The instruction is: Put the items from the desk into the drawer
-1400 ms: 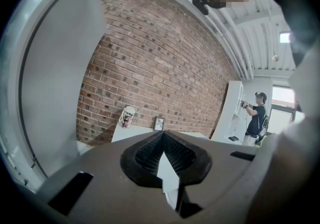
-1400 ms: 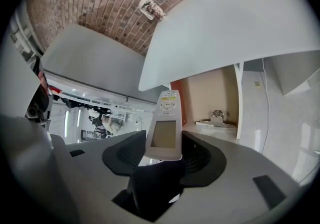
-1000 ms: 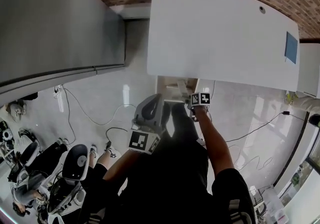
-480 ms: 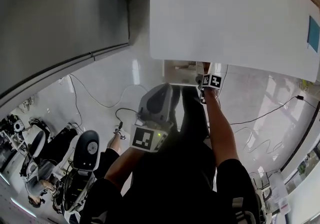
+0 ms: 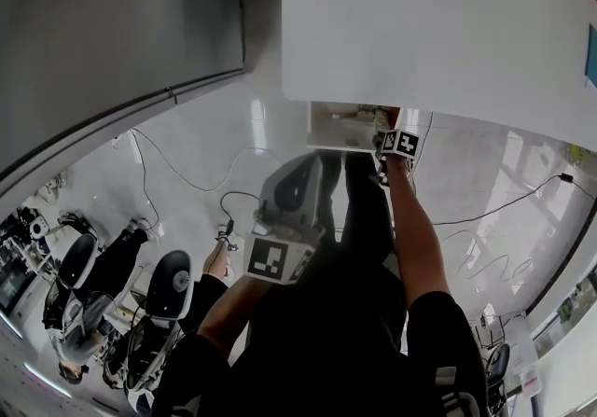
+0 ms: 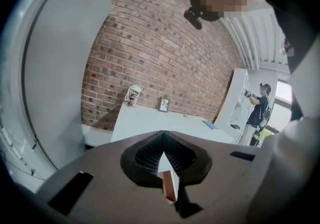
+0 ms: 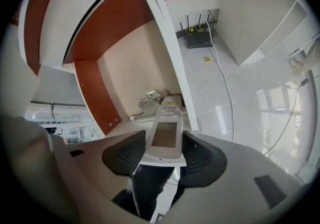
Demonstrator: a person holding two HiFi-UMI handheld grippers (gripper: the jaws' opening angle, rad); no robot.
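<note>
Head view, left to right: the left gripper (image 5: 300, 177) is hanging above the floor in front of the person's body, its jaws pressed together with nothing between them, apart from the open drawer (image 5: 328, 132) under the white desk (image 5: 420, 23). Further right, the right gripper (image 5: 382, 121) is reaching into that drawer, clamping a white remote control (image 7: 165, 135) between its jaws. The remote is pointing forward over the drawer's pale bottom, its far end near a silvery metal object (image 7: 147, 100) lying inside.

Smooth pale plastic remote (image 7: 165, 135), glossy floor (image 7: 220, 92), rough brick wall (image 6: 165, 52), matt white desk (image 5: 420, 23).
</note>
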